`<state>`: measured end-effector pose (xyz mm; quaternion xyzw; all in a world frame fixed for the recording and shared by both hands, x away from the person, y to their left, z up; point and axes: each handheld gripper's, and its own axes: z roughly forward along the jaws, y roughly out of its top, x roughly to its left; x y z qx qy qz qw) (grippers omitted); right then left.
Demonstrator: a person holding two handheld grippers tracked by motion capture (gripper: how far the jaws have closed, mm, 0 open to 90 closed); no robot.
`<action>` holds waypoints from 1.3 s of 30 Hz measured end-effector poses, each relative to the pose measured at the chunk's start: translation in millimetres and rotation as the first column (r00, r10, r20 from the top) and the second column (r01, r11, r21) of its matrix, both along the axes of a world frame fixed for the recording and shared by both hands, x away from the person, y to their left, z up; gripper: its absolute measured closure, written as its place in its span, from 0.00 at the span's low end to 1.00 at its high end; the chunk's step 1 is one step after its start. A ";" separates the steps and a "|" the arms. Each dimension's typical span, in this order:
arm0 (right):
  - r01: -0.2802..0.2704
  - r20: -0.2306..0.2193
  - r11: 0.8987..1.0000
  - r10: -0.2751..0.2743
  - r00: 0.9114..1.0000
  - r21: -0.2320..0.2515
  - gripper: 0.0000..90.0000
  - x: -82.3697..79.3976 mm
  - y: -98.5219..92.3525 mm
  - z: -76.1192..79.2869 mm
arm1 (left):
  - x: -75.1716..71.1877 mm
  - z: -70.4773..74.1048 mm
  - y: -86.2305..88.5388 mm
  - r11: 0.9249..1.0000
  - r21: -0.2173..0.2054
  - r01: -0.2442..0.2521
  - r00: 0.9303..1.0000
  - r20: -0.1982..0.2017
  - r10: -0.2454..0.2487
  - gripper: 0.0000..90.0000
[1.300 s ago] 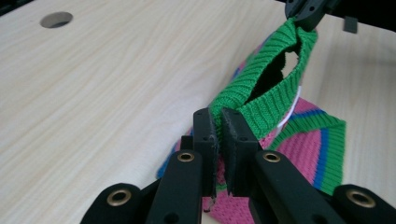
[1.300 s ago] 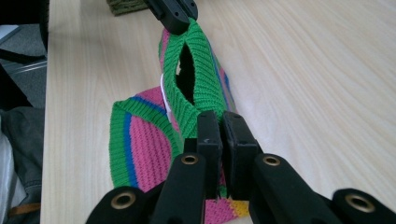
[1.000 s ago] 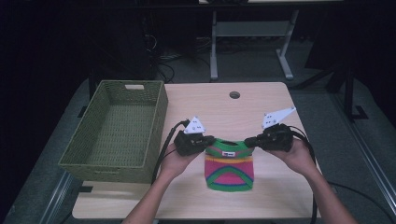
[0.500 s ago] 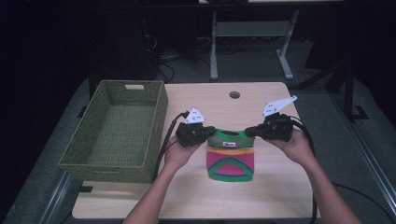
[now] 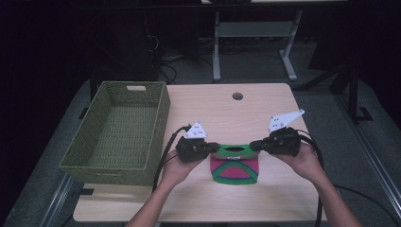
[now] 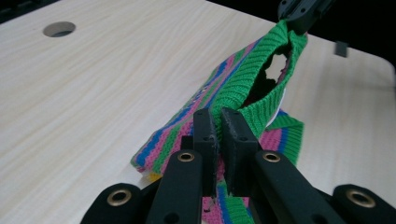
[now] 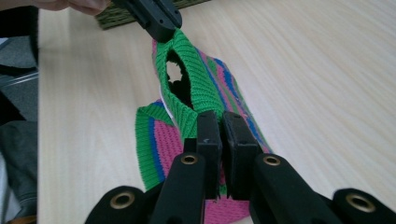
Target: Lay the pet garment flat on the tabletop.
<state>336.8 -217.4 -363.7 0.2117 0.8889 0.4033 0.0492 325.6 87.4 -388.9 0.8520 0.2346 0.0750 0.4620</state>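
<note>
Left claw [image 5: 211, 148]: clamped on one green shoulder of the knit sweater [image 5: 235, 169].
Right claw [image 5: 254, 145]: clamped on the other shoulder.
Sweater: stretched between both claws, hem on the table [image 5: 222, 111].
Basket [image 5: 120, 135]: beyond the left claw's outer side.

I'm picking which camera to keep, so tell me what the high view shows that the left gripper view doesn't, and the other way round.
High view alone: the green woven basket at the table's left, both hands, and the dark floor beyond. Left gripper view alone: a close look at the left gripper pinching the green ribbed collar, with its opening gaping. Both: the striped knit garment stretched between the left gripper and the right gripper, the wooden table and its round hole.
</note>
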 end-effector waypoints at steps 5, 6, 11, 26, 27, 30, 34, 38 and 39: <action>-0.026 -0.008 1.000 0.026 1.000 -0.010 0.95 -20.2 3.7 -1.1 | -14.3 3.1 2.0 0.999 0.021 0.027 1.000 -0.017 -0.026 0.94; -0.031 -0.010 0.999 0.031 0.999 -0.011 0.95 -22.4 4.2 -0.9 | -15.4 4.1 1.9 0.999 0.028 0.035 0.999 -0.019 -0.035 0.94; -0.024 -0.025 1.000 0.024 0.999 -0.009 0.95 -16.6 4.1 1.1 | -7.9 6.4 -0.3 1.000 0.027 0.008 1.000 -0.010 -0.008 0.92; 0.238 0.031 0.971 -0.240 0.970 0.035 0.75 82.2 0.2 12.0 | 76.1 -6.2 -17.6 0.958 -0.050 -0.283 0.958 0.037 0.285 0.68; 0.235 0.029 0.972 -0.236 0.971 0.019 0.76 84.0 -0.2 9.5 | 75.4 -8.4 -19.2 0.959 -0.050 -0.278 0.959 0.033 0.280 0.68; 0.233 -0.009 0.972 -0.233 0.973 0.012 0.76 84.4 -2.9 -0.2 | 72.0 -14.9 -20.9 0.965 -0.042 -0.259 0.965 0.024 0.260 0.67; 0.238 -0.039 0.971 -0.238 0.970 0.000 0.76 81.8 -5.6 -11.2 | 69.4 -23.6 -21.9 0.970 -0.021 -0.241 0.970 0.007 0.241 0.66; 0.230 -0.058 0.973 -0.229 0.972 -0.006 0.74 77.3 -7.1 -19.3 | 65.6 -29.8 -22.1 0.975 -0.001 -0.223 0.975 -0.010 0.223 0.65; 0.227 -0.063 0.974 -0.227 0.972 -0.015 0.73 76.0 -7.5 -21.8 | 64.9 -31.1 -22.4 0.975 -0.001 -0.222 0.975 -0.016 0.222 0.65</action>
